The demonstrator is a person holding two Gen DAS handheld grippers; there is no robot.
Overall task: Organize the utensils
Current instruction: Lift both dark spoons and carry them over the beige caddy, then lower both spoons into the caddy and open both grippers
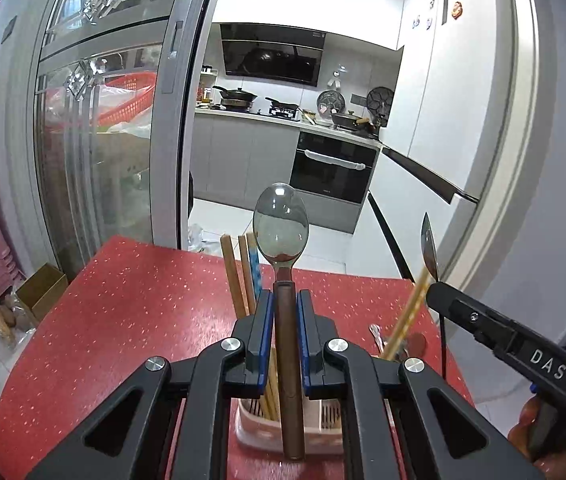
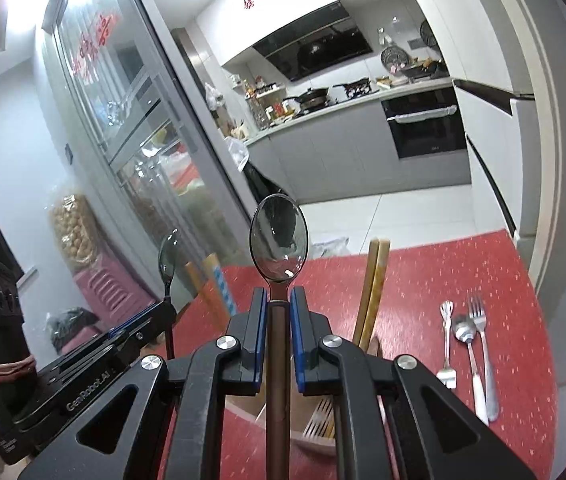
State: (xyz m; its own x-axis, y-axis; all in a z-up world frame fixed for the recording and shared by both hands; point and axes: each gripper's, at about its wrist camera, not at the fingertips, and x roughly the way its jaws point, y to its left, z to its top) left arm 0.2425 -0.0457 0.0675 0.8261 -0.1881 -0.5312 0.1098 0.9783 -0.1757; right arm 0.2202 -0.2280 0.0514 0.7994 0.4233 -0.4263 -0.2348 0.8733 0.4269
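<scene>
My left gripper [image 1: 285, 304] is shut on the brown handle of a steel spoon [image 1: 281, 224], bowl upward, above a pale slotted utensil holder [image 1: 323, 420] that has wooden chopsticks [image 1: 239, 276] standing in it. My right gripper [image 2: 279, 304] is shut on a second brown-handled spoon [image 2: 279, 240], also upright over the holder [image 2: 317, 424]. Each wrist view shows the other tool: the right gripper [image 1: 433, 292] with its spoon [image 1: 428, 240] edge-on, the left gripper [image 2: 167, 308] with its spoon [image 2: 168, 258]. Both grippers hover close together over the red table [image 1: 123, 300].
Two forks [image 2: 479, 320] and a small spoon [image 2: 465, 332] lie on the red table [image 2: 423, 272] to the right of the holder. More chopsticks [image 2: 371, 288] lean in the holder. A glass sliding door [image 1: 103, 140] stands at the left, a kitchen beyond the table's far edge.
</scene>
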